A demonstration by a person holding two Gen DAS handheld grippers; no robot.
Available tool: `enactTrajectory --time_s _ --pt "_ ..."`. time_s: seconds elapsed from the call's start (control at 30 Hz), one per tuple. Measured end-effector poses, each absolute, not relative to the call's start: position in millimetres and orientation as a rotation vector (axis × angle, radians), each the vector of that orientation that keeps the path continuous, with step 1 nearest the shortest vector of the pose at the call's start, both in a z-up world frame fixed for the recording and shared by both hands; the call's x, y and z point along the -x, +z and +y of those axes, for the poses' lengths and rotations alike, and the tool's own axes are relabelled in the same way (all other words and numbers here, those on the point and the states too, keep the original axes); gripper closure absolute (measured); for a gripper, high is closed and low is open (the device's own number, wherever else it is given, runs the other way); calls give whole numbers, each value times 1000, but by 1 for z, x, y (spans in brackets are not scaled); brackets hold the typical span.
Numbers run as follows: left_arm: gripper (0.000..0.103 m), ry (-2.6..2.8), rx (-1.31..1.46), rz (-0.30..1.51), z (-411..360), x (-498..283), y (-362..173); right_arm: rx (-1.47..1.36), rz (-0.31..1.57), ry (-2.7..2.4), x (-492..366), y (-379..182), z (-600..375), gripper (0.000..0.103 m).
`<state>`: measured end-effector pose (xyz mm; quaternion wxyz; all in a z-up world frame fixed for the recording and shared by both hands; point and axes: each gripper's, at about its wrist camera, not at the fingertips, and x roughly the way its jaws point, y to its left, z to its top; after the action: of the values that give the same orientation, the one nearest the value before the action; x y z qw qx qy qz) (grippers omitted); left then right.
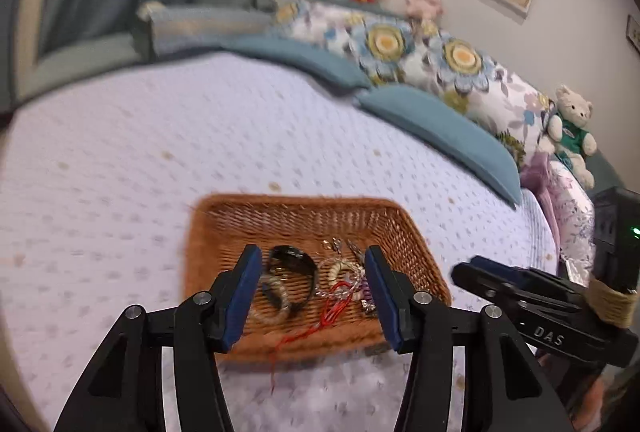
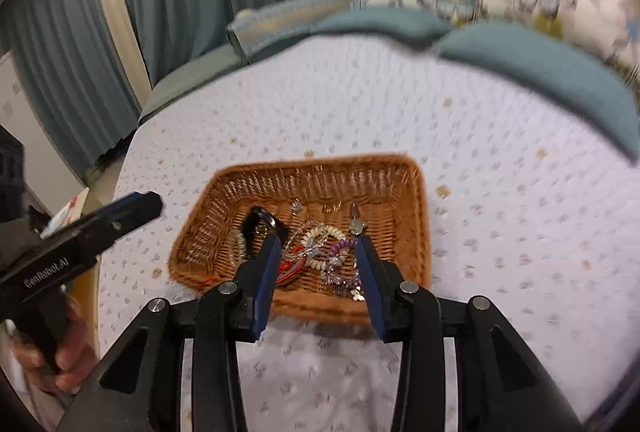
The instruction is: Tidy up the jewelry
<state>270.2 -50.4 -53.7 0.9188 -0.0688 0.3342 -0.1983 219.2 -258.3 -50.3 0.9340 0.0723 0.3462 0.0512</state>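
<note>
A wicker basket (image 1: 304, 220) is sitting on the bed (image 1: 120, 152), near its foot edge, on the pale dotted bedspread. Jewelry is lying heaped in the basket's near half: a black bangle (image 1: 294, 272), a cream beaded bracelet (image 2: 322, 234), a purple beaded bracelet (image 2: 346, 246) and a red cord (image 1: 332, 308) that is trailing over the near rim onto the spread. Small metal pieces, too blurred to name, are lying toward the far wall.

The left gripper (image 1: 312, 264) is hovering over the basket with its blue-padded fingers (image 1: 244, 288) standing wide apart, gripping nothing. The right gripper (image 2: 316, 252) is hanging above the same pile, its jaws likewise spread wide and holding nothing. Each one is showing at the edge of the other's view, so the two are flanking the basket.

Blue pillows (image 1: 440, 128) and floral cushions (image 1: 400, 44) are lining the head edge, and a teddy bear (image 1: 572, 128) is sitting at the far right corner.
</note>
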Motion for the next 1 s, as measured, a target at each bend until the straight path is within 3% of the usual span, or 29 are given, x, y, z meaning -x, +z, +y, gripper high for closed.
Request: enactTrajectory --time_s 0.07,0.1,0.77,1.0 --pt "35 -389 141 654 -42 -247 -38 -110 658 77 -194 -34 -249 28" --pt "34 -386 146 636 -38 -236 -31 -91 629 63 -181 -26 -245 25" --pt "32 -214 115 577 -17 -51 72 -143 621 -5 -36 38 -248 21" --pt "31 -254 88 526 -6 -9 77 -151 558 -36 -13 49 -234 19"
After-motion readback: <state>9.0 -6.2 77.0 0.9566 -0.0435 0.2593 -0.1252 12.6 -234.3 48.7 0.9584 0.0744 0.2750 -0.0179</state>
